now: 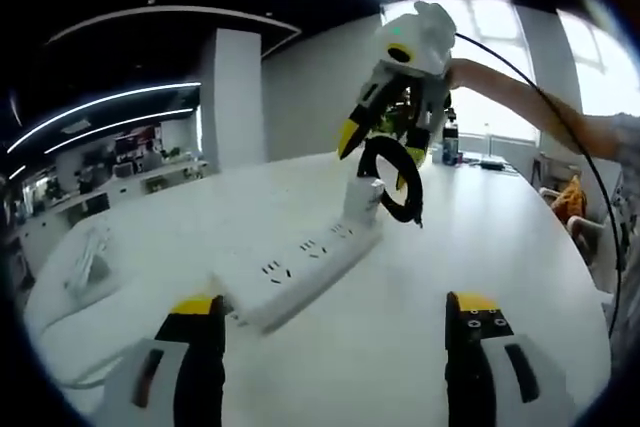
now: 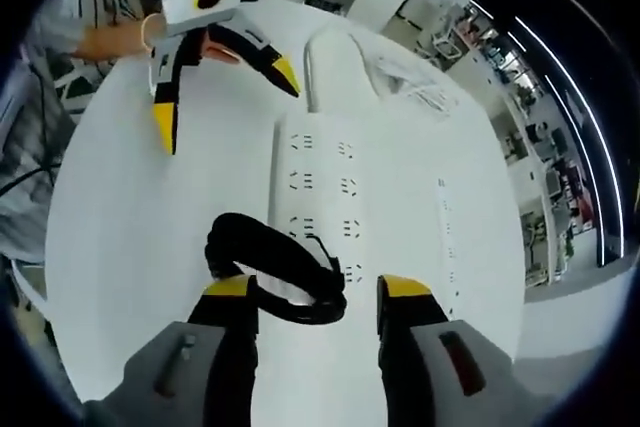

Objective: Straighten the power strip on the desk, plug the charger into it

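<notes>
A white power strip point(image 1: 300, 265) lies straight on the white desk, running away from my left gripper point(image 1: 335, 312), which is open just short of its near end. A white charger point(image 1: 362, 202) stands in the strip's far end, and its black cable coil point(image 1: 392, 182) loops above it. My right gripper point(image 1: 378, 152) hovers over the charger with its yellow tips apart around the coil. In the right gripper view, the coil point(image 2: 280, 267) lies between the spread jaws of my right gripper point(image 2: 318, 292), the strip point(image 2: 320, 177) stretches ahead, and my left gripper point(image 2: 225, 97) is open beyond.
The strip's white cord point(image 1: 90, 257) is bundled at the desk's left side, cord point(image 2: 410, 77). A bottle point(image 1: 450, 142) stands at the far desk edge. A person's arm point(image 1: 520, 97) reaches in from the right. The round desk edge point(image 2: 70, 277) curves close by.
</notes>
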`<state>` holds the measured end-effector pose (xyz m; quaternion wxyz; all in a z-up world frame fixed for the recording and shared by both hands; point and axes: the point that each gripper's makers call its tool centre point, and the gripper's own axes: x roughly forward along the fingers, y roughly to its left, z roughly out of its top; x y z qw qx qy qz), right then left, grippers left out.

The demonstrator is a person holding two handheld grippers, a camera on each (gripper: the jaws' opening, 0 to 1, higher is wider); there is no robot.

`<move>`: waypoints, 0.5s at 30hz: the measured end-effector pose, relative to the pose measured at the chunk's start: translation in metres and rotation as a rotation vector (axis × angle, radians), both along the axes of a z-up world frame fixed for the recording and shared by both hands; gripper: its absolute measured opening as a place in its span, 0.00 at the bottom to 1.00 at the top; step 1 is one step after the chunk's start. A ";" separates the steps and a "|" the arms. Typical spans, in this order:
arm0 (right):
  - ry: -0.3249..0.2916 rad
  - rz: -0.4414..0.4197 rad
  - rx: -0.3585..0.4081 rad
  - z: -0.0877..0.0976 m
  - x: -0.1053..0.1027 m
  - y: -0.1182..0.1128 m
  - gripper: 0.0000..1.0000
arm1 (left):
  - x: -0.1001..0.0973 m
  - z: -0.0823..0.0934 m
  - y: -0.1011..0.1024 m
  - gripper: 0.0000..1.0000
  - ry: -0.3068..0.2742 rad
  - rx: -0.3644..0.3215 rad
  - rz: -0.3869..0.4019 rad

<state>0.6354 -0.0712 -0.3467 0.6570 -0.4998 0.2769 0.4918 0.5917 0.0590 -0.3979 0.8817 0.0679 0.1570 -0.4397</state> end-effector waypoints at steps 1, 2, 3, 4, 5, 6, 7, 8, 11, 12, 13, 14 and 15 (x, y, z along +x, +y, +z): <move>-0.003 -0.003 0.013 0.003 0.000 -0.001 0.46 | 0.000 0.000 0.000 0.93 0.000 -0.001 0.001; -0.004 -0.004 0.017 0.004 0.000 -0.001 0.46 | 0.001 0.001 0.001 0.93 0.000 -0.003 0.003; -0.005 -0.008 0.026 0.007 0.002 -0.004 0.46 | 0.001 0.001 0.002 0.93 -0.001 -0.007 0.006; -0.008 -0.009 0.031 0.009 0.003 -0.004 0.46 | 0.002 0.002 0.002 0.93 -0.001 -0.009 0.008; -0.014 -0.011 0.046 0.013 0.005 -0.006 0.46 | 0.002 0.002 0.003 0.93 -0.002 -0.012 0.011; -0.016 -0.012 0.050 0.014 0.005 -0.006 0.46 | 0.003 0.003 0.003 0.93 -0.002 -0.013 0.011; -0.019 -0.014 0.083 0.019 0.006 -0.006 0.46 | 0.003 0.004 0.004 0.93 -0.005 -0.015 0.014; -0.012 -0.020 0.112 0.021 0.006 -0.005 0.46 | 0.003 0.005 0.004 0.93 -0.007 -0.017 0.016; 0.005 -0.033 0.191 0.029 0.007 -0.005 0.47 | 0.004 0.007 0.006 0.93 -0.012 -0.029 0.022; 0.007 -0.035 0.206 0.031 0.007 -0.006 0.47 | 0.004 0.008 0.006 0.93 -0.012 -0.032 0.023; 0.010 -0.035 0.220 0.032 0.006 -0.006 0.48 | 0.005 0.008 0.007 0.93 -0.012 -0.034 0.025; 0.012 -0.034 0.239 0.033 0.005 -0.007 0.49 | 0.005 0.009 0.007 0.92 -0.013 -0.037 0.027; 0.012 -0.034 0.250 0.034 0.004 -0.007 0.50 | 0.005 0.009 0.007 0.92 -0.013 -0.038 0.027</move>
